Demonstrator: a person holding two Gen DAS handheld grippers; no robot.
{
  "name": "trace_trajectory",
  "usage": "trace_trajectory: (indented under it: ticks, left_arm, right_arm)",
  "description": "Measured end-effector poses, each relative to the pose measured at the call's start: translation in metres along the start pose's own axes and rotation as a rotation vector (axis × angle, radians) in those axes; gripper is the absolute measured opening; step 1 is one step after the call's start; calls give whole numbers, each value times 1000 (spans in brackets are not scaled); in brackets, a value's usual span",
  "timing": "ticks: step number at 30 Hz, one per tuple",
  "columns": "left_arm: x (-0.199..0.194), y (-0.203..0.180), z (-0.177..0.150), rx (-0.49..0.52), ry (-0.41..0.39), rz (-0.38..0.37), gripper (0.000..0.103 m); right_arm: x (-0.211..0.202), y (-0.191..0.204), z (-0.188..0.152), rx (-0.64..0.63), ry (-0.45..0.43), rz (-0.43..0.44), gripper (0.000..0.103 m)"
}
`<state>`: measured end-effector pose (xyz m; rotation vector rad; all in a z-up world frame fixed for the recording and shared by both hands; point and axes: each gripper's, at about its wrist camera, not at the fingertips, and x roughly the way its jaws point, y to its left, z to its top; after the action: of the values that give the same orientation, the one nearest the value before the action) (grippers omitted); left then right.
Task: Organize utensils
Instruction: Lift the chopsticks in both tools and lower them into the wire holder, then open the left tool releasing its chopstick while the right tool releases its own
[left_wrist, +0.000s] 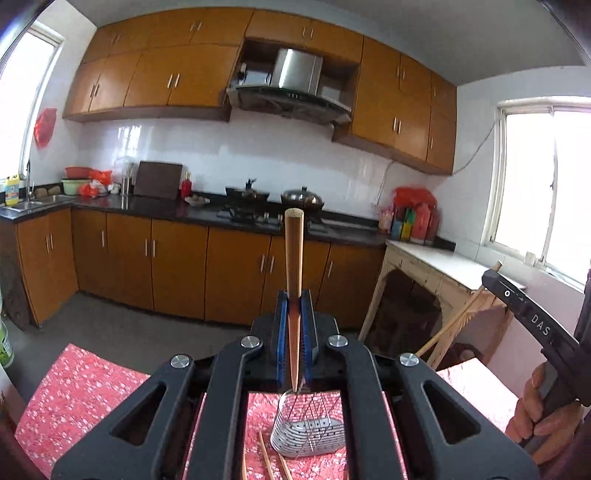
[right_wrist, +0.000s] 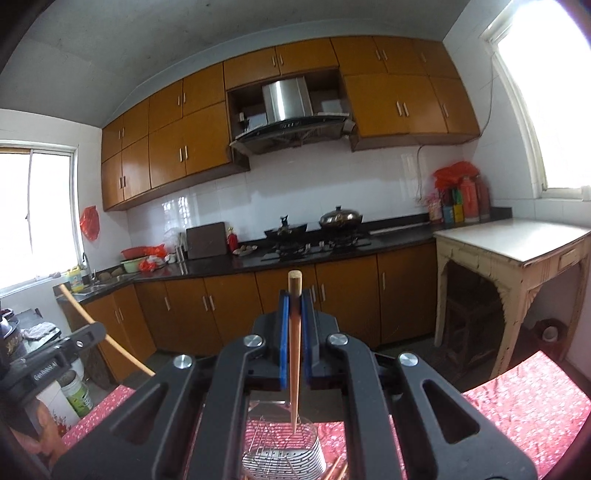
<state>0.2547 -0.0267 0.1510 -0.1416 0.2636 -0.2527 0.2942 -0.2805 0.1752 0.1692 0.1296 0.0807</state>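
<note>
In the left wrist view my left gripper (left_wrist: 294, 295) is shut on a wooden chopstick (left_wrist: 293, 251) that stands upright between the blue pads (left_wrist: 282, 325). Its thin tip hangs just above a perforated steel utensil holder (left_wrist: 306, 428) on the red floral tablecloth (left_wrist: 85, 398). In the right wrist view my right gripper (right_wrist: 294, 293) is likewise shut on an upright chopstick (right_wrist: 294, 284), whose tip hangs over the same holder (right_wrist: 284, 450). Loose chopsticks (left_wrist: 266, 458) lie beside the holder. A hand (left_wrist: 543, 410) holds the right gripper's black body (left_wrist: 524, 314) at the far right.
Beyond the table runs a dark kitchen counter (left_wrist: 166, 208) with a stove and lidded wok (left_wrist: 303, 197) over orange cabinets. A cream side table (right_wrist: 517, 243) stands at the right under a window. A labelled bucket (right_wrist: 77, 395) sits on the floor at the left.
</note>
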Motion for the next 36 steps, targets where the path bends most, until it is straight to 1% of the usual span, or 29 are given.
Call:
trace_trajectory:
  ticks: [4, 11, 15, 23, 25, 26, 29, 31, 32, 33, 34, 35, 36]
  left_arm:
    - [20, 4, -15, -27, 48, -16, 7]
    - [45, 5, -41, -27, 133, -2, 7]
    - [56, 9, -49, -29, 177, 4, 7]
    - [66, 8, -55, -16, 234, 10, 7]
    - [68, 9, -56, -19, 251, 18, 7]
    - [68, 9, -57, -24, 254, 21, 7]
    - [66, 13, -58, -33, 267, 29, 8]
    - [63, 15, -55, -33, 264, 37, 12]
    - [60, 16, -54, -36, 259, 43, 24]
    - [56, 17, -53, -37, 249, 51, 40]
    - [50, 18, -50, -38, 232, 62, 45]
    - [48, 18, -48, -37, 222, 67, 48]
    - [45, 18, -47, -33, 213, 72, 48]
  right_arm:
    - [21, -2, -22, 10, 48, 6, 7]
    - [47, -9, -56, 35, 130, 4, 7]
    - [60, -14, -65, 54, 172, 7, 7]
    - [77, -17, -78, 78, 239, 8, 8]
    - [79, -19, -81, 92, 254, 7, 9]
    - [79, -21, -83, 100, 259, 6, 11]
    - [75, -27, -83, 118, 261, -7, 12]
    - [69, -32, -81, 128, 255, -16, 16]
    - [66, -34, -79, 133, 248, -20, 23]
    - [61, -36, -77, 137, 235, -27, 28]
    - [57, -39, -74, 139, 226, -31, 29]
    - [53, -40, -72, 142, 216, -34, 32]
    - [50, -41, -70, 144, 211, -35, 33]
